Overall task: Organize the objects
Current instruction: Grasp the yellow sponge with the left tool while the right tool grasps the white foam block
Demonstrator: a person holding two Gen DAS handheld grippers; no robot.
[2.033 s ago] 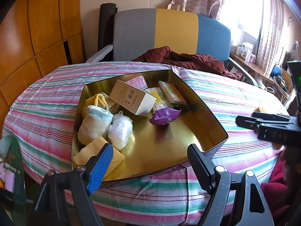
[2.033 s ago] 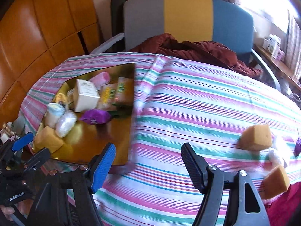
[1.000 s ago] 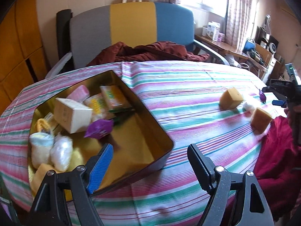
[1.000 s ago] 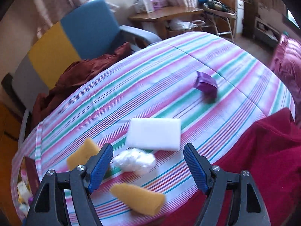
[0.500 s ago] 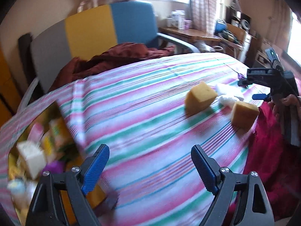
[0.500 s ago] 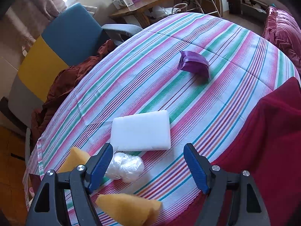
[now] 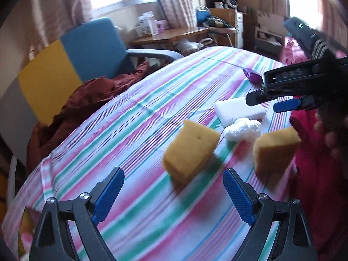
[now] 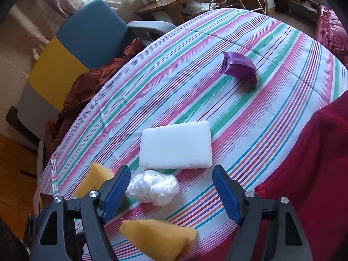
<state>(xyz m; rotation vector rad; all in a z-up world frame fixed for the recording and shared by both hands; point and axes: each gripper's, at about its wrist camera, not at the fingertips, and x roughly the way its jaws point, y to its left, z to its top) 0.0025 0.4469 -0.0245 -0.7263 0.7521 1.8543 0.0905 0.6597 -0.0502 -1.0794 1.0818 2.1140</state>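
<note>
Covering the round table, a striped cloth (image 8: 195,50) of pink, green and white carries five loose things. Largest is a flat white foam block (image 8: 175,145) with rounded corners, lying near the cloth's middle in the right wrist view. Next, two yellow sponge wedges: one (image 7: 191,150) standing on the cloth just ahead of the left gripper (image 7: 174,193), toward 12 o'clock from its tips; the other (image 7: 275,150) at about 1 o'clock, close to the table edge beside red fabric (image 8: 315,152). A crumpled clear plastic wad (image 8: 153,187) sits just beside the block's near edge, at its 7 o'clock. Smallest, a purple foil packet (image 8: 238,67), well apart at the block's 1 o'clock. Left gripper angled downward, jaws opening, nothing between the blue pads. Right gripper (image 8: 171,190) pitched steeply down over the wad, jaws released and spread either side of it, not touching.
</note>
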